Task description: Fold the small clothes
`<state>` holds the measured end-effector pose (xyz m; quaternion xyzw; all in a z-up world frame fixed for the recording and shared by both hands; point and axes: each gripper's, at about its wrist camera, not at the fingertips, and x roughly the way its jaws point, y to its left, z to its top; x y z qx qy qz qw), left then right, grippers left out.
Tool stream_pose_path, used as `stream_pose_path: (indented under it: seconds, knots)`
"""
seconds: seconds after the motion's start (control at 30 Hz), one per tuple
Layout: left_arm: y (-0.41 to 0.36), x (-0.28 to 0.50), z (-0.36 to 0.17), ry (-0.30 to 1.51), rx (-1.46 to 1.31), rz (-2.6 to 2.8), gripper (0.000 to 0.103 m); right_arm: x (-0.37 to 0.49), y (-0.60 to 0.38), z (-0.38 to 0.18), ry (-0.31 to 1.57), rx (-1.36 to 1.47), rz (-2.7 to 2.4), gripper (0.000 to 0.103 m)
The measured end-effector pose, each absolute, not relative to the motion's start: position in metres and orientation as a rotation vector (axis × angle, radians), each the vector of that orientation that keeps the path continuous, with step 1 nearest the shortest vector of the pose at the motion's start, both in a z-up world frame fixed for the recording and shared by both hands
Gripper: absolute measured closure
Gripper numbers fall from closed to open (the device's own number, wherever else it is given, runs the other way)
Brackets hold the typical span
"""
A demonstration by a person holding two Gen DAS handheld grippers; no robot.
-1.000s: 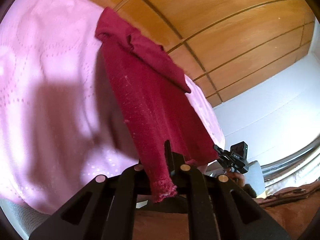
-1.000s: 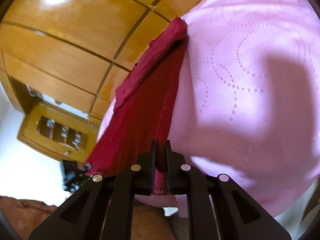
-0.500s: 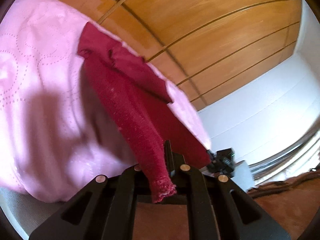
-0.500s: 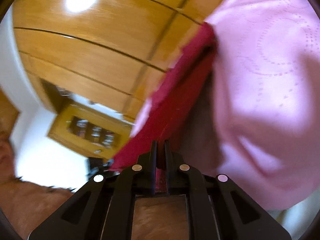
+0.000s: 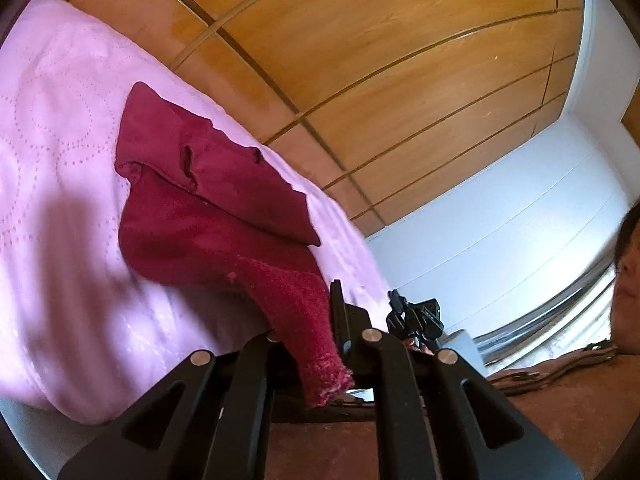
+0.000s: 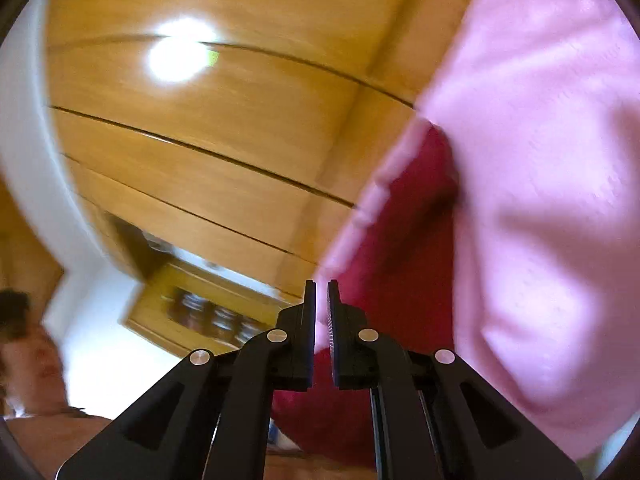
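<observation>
A dark red knitted garment [image 5: 208, 208] lies partly folded on a pink quilted bedspread [image 5: 60, 160]. One corner of it stretches up to my left gripper [image 5: 332, 292], which is shut on it. The frayed end hangs over the left finger and hides it. In the right wrist view the image is blurred. My right gripper [image 6: 321, 284] has its jaws opening, with a narrow gap and no cloth pinched between the pads. The garment [image 6: 408, 248] lies just beyond and under it. The right gripper [image 5: 416, 316] also shows small in the left wrist view, to the right of my left fingers.
Wooden wardrobe panels [image 5: 360, 60] rise behind the bed, with a white wall [image 5: 520, 220] to the right. A person's head [image 5: 628, 264] is at the right edge. A wooden shelf cabinet [image 6: 208, 312] and the person [image 6: 28, 356] appear low left in the right wrist view.
The right jaws have parted and the garment corner is no longer pinched between them. The left gripper rose with its corner, and the stretched cloth has slackened and bunched on the bed.
</observation>
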<state>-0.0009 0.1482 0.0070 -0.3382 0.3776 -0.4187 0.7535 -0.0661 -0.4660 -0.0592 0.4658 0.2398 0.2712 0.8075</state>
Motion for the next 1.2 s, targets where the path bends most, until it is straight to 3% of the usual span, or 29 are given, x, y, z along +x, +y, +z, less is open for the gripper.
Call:
stream_pose_path:
  seconds: [0.03, 0.07, 0.13, 0.63, 0.7, 0.77, 0.8, 1.0, 1.2]
  knots:
    - [0.147, 0.0, 0.006, 0.827, -0.74, -0.918, 0.097, -0.063, -0.463, -0.064, 0.546, 0.977, 0.563, 0.081]
    - [0.146, 0.001, 0.006, 0.822, -0.752, -0.931, 0.097, -0.061, -0.46, -0.068, 0.584, 0.961, 0.541, 0.059]
    - [0.145, 0.0, 0.008, 0.81, -0.764, -0.946, 0.097, -0.061, -0.453, -0.08, 0.662, 0.953, 0.522, 0.045]
    - [0.155, 0.0, 0.007, 0.812, -0.756, -0.955, 0.097, -0.086, -0.418, -0.148, 0.977, 0.855, 0.535, 0.045]
    - [0.155, 0.0, 0.006, 0.813, -0.769, -0.947, 0.097, -0.079, -0.407, -0.157, 1.023, 0.851, 0.542, 0.05]
    - [0.156, -0.002, 0.007, 0.809, -0.762, -0.939, 0.097, -0.078, -0.4, -0.163, 1.062, 0.849, 0.57, 0.089]
    - [0.157, -0.003, 0.007, 0.806, -0.757, -0.937, 0.097, -0.082, -0.402, -0.161, 1.048, 0.836, 0.584, 0.095]
    - [0.161, -0.004, 0.01, 0.768, -0.756, -0.893, 0.097, -0.098, -0.407, -0.114, 0.803, 0.866, 0.799, 0.097]
    - [0.156, 0.025, 0.018, 0.747, -0.748, -0.875, 0.097, -0.062, -0.421, -0.07, 0.596, 0.943, 0.855, 0.097]
